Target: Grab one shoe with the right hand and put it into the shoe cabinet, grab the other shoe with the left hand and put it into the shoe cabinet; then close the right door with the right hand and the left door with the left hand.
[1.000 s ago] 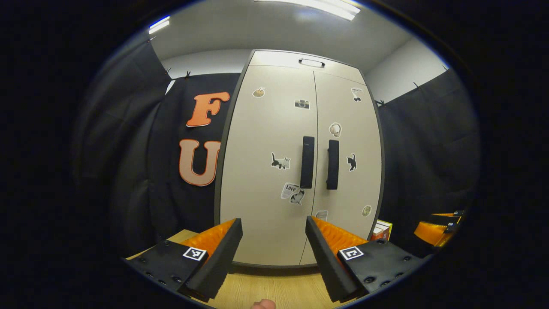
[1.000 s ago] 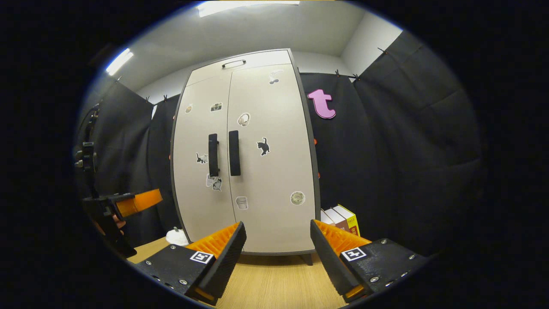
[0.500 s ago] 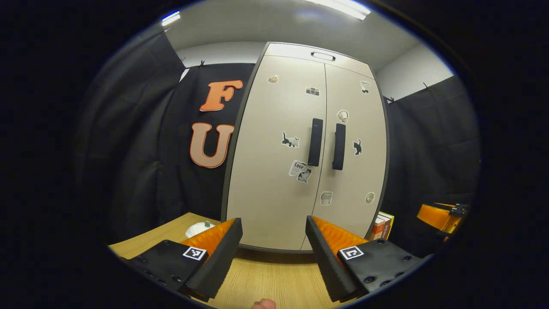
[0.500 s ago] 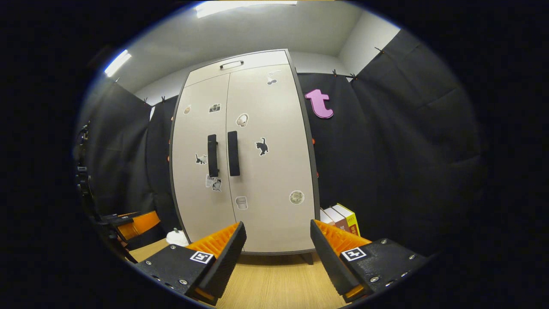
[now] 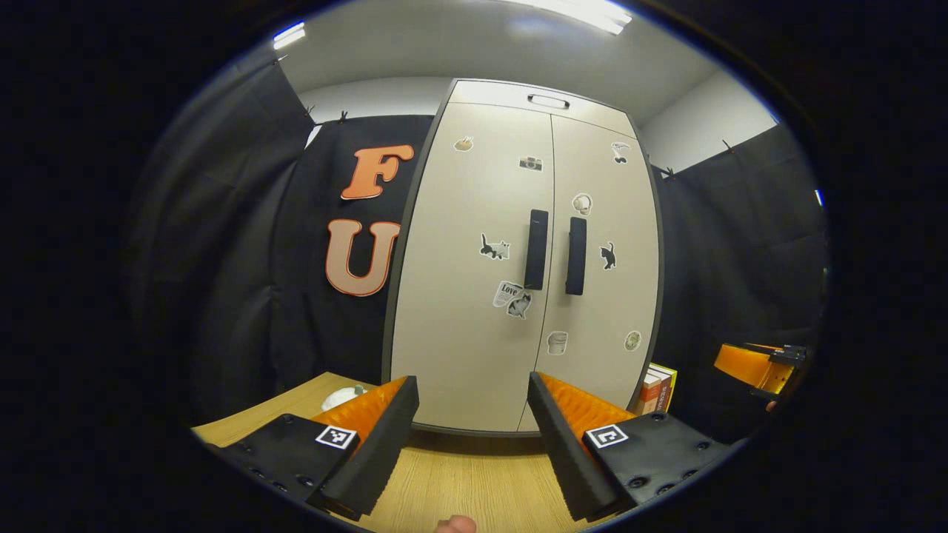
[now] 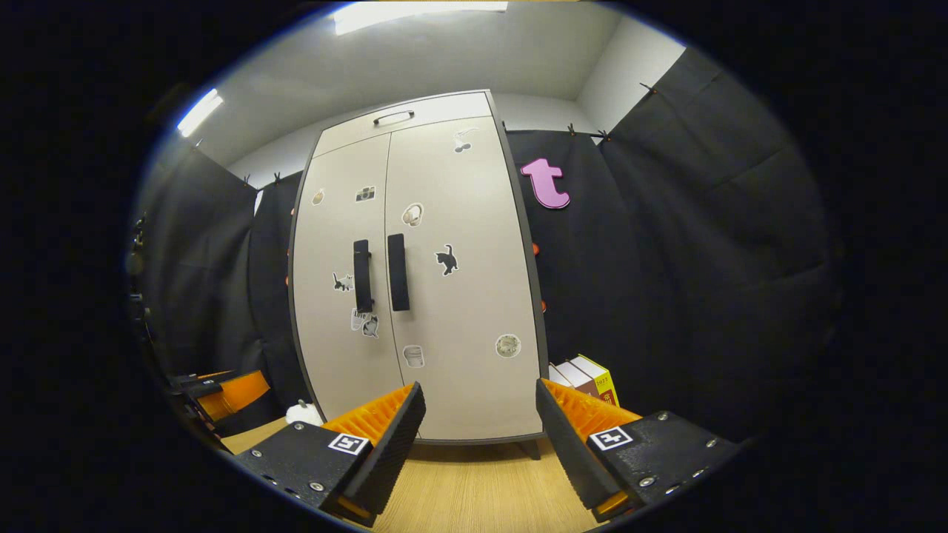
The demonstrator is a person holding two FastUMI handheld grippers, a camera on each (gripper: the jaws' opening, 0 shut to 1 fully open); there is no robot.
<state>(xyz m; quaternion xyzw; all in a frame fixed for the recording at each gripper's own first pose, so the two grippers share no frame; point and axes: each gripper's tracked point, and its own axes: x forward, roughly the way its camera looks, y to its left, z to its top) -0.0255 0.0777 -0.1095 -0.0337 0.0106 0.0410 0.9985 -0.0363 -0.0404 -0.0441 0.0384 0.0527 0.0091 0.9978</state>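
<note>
The beige shoe cabinet [image 5: 518,281] [image 6: 422,289] stands upright on the wooden table with both doors shut and stickers on them. Its two dark vertical handles [image 5: 536,249] [image 6: 398,272] sit side by side at the middle seam. My left gripper [image 5: 474,437] is open, some way in front of the cabinet's lower part, nothing between its fingers. My right gripper [image 6: 481,444] is open too, held before the right door's lower edge. In the left gripper view the right gripper [image 5: 759,366] shows at the far right; in the right gripper view the left gripper [image 6: 222,391] shows at the lower left.
A few books [image 6: 589,377] [image 5: 655,389] stand against the cabinet's right side. A small white object [image 5: 339,397] [image 6: 302,413] lies on the table left of the cabinet. The wooden tabletop [image 5: 459,481] runs from the cabinet toward me. Black cloth walls close in both sides.
Both grippers have drawn back a little and tilted, so the cabinet sits slightly differently in each view. The left gripper dropped lower in the right gripper view. Doors stay shut.
</note>
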